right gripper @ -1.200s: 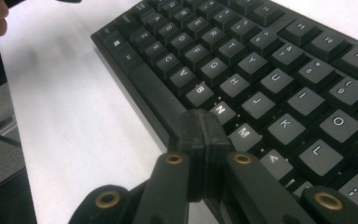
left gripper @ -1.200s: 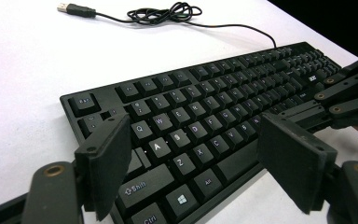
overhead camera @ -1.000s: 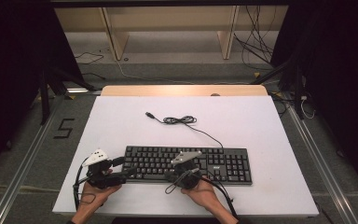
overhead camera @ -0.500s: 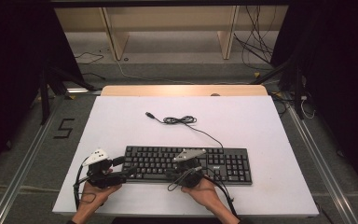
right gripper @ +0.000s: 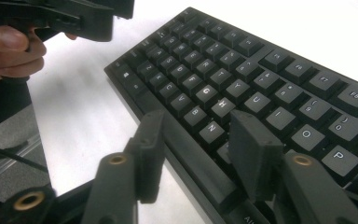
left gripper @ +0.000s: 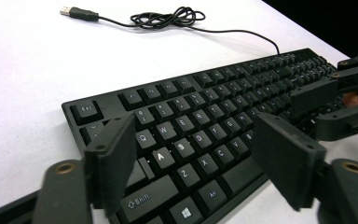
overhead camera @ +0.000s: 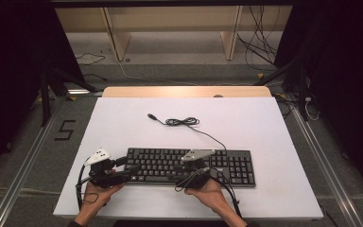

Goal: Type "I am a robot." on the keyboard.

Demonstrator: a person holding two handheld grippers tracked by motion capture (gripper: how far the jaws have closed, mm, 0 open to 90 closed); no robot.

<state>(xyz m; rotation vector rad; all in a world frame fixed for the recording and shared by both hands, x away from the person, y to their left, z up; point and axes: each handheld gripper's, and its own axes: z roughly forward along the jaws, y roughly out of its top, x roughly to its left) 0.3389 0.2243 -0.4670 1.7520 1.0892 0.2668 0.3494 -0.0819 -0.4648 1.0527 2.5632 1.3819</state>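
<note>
Right gripper (overhead camera: pixel 192 176) has just been opening off the flat black plastic keyboard's (overhead camera: pixel 227 163) near edge, releasing it, while left gripper (overhead camera: pixel 131 169) gapes at its left end.

A black keyboard (overhead camera: pixel 191 166) lies across the near half of the white table (overhead camera: pixel 264 123), its cable (overhead camera: pixel 184 122) coiled loosely farther back with the plug pointing left. The left gripper (overhead camera: pixel 131 171) sits at the keyboard's near left corner, its jaws apart. The right gripper (overhead camera: pixel 194 174) rests over the near edge by the middle, jaws just opening.
</note>
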